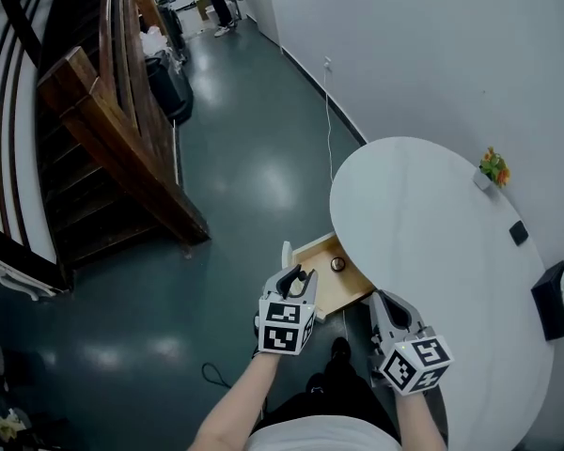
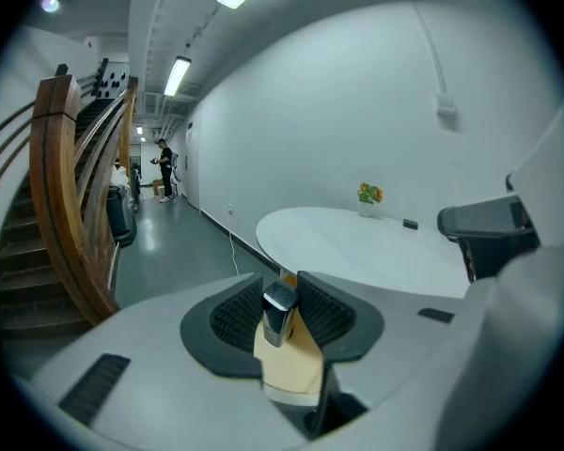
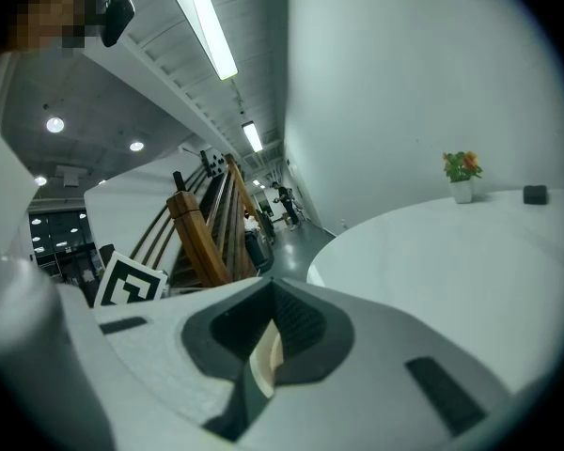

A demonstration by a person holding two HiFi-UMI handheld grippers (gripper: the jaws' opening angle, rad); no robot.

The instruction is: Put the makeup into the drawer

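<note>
**A:** Where was the makeup, and what had hold of it?

**B:** The makeup (image 2: 279, 310), a small squarish tube with a shiny dark-silver cap, stood upright between the ribbed pads of the left gripper (image 2: 280, 294). Its jaws were partly closed and pressed on the tube's two sides. The open wooden drawer (image 1: 343, 287) lay below and just beyond the jaw tips, under the edge of the white table (image 1: 432, 252). A small dark round thing (image 1: 337, 264) already sat in the drawer, further ahead of the jaws.

**A:** And the other one?

**B:** The right gripper (image 3: 271, 299) had its jaws drawn together, or very nearly, with nothing between them. Only a cream sliver showed through the slit.

**A:** How did you expect the tube to handle?

**B:** I judged it light and stiff, with a hard, smooth shell that was probably slippery, so the ribbed pads mattered. The flat sides looked like the best place to grip. It seemed safer to hold the body than the cap, since a cap can pull off. A short drop onto wood looked unlikely to harm it, though it might roll or topple.

**A:** Was there any brand or lettering?

**B:** I could read none on the tube, which was too small and glossy. The marker cubes (image 1: 284, 325) carried only black-and-white square patterns, not words.
</note>
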